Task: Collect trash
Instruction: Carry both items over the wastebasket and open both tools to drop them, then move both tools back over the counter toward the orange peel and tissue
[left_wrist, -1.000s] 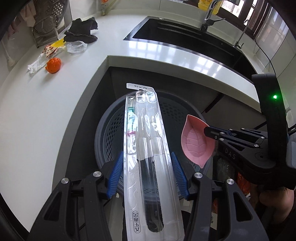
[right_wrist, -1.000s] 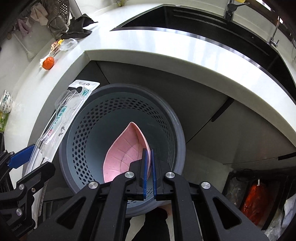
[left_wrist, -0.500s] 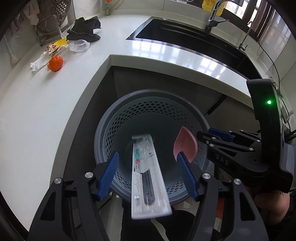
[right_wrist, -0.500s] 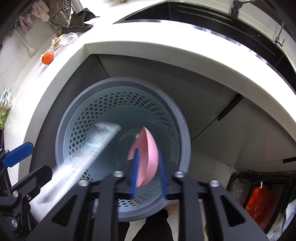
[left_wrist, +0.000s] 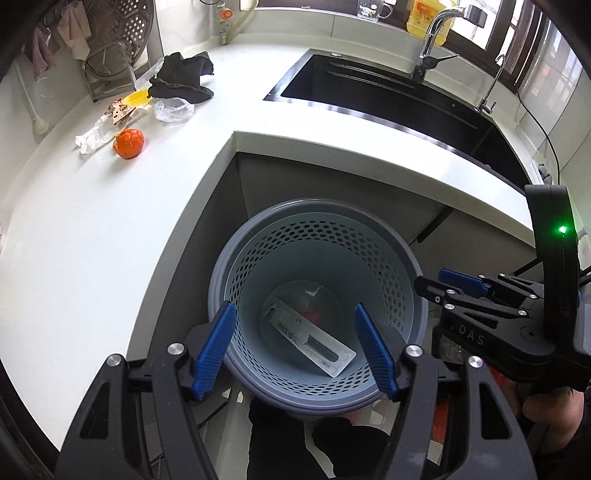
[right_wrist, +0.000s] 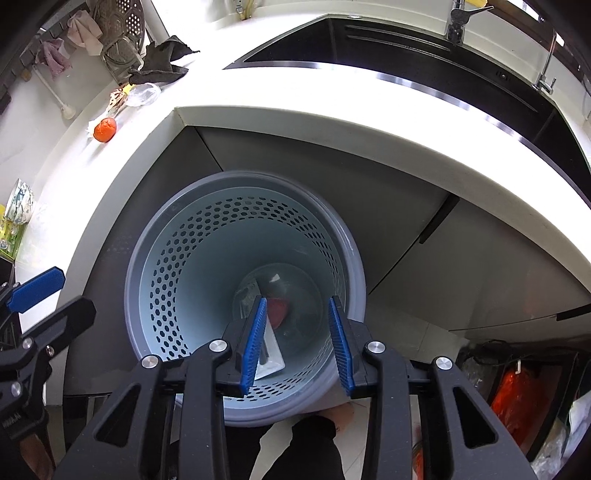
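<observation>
A grey perforated trash bin (left_wrist: 413, 266) stands on the floor below the counter corner; it also shows in the right wrist view (right_wrist: 155, 236). At its bottom lie a clear blister pack (left_wrist: 310, 341) and a pink leaf-shaped dish (right_wrist: 277, 309); the pack's lower end shows in the right wrist view (right_wrist: 272, 356). My left gripper (left_wrist: 297, 349) is open and empty above the bin's near rim. My right gripper (right_wrist: 295, 341) is open and empty above the bin; it also shows at the right of the left wrist view (left_wrist: 448, 282).
On the white counter (left_wrist: 92, 240) lie an orange (left_wrist: 128, 143), crumpled wrappers (left_wrist: 110, 122), a clear plastic bag (left_wrist: 173, 110) and a black cloth (left_wrist: 183, 78). A black sink (left_wrist: 388, 96) with a faucet sits at the back. Red bags (right_wrist: 515, 387) lie on the floor at right.
Both grippers opened. The blister pack dropped from my left gripper and the pink dish from my right; both now lie at the bin's bottom.
</observation>
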